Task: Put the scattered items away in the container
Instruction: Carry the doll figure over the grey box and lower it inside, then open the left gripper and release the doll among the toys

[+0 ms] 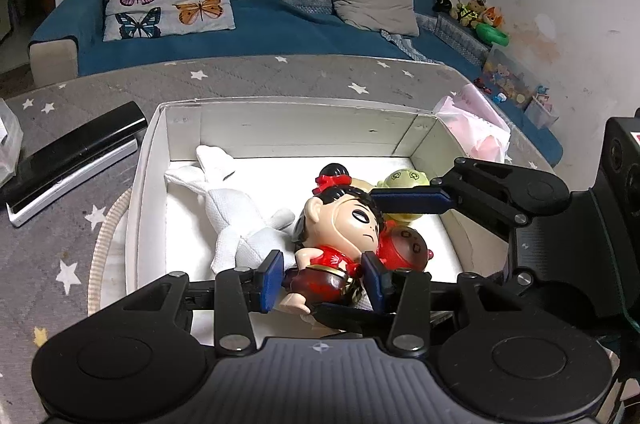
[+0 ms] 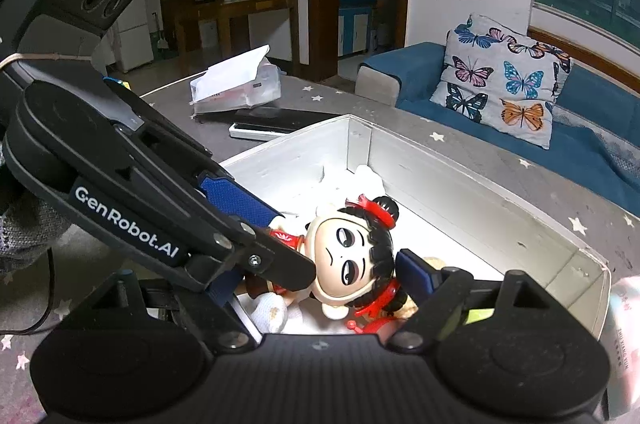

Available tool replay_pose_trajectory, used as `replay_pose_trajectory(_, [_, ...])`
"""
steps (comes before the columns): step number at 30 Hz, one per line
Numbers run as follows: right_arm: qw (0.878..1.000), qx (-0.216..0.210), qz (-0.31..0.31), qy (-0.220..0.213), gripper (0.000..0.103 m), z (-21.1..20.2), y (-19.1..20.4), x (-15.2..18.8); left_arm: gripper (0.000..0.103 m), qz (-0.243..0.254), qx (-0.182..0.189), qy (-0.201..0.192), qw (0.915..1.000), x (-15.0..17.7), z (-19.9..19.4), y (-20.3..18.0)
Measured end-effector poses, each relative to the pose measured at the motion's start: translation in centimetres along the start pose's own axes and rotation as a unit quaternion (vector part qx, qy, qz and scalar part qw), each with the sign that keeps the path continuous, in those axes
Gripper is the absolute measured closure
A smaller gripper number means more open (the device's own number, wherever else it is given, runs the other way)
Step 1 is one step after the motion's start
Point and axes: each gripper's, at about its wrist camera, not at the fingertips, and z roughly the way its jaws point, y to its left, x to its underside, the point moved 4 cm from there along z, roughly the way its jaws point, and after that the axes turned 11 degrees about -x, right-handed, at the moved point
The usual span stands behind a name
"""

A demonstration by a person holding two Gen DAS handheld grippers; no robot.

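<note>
While angled down, both tools (image 1: 323, 274) (image 2: 316, 276) over box (image 1: 280, 112).

Doll (image 1: 340, 224) in box (image 1: 280, 120), plush (image 1: 240, 220) left.

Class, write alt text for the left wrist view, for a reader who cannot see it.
A left hand-held gripper straddles the waist of a doll in red lying in a white box, beside a white plush toy. The right hand-held gripper's blue finger reaches in from the right.
</note>
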Motion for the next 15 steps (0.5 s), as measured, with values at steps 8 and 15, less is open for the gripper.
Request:
replay_pose_trajectory(8, [1.000, 0.000, 0.005, -0.001, 0.019, -0.4, -0.1, 0.2, 0.057, 0.014, -0.017, -0.001, 0.9998, -0.1, -0.4, -0.7])
replay_pose_trajectory(15, [1.000, 0.004, 0.009, -0.002, 0.019, -0.7, 0.0, 0.5, 0.059, 0.001, -0.009, -0.013, 0.9999, -0.1, -1.5, -0.3])
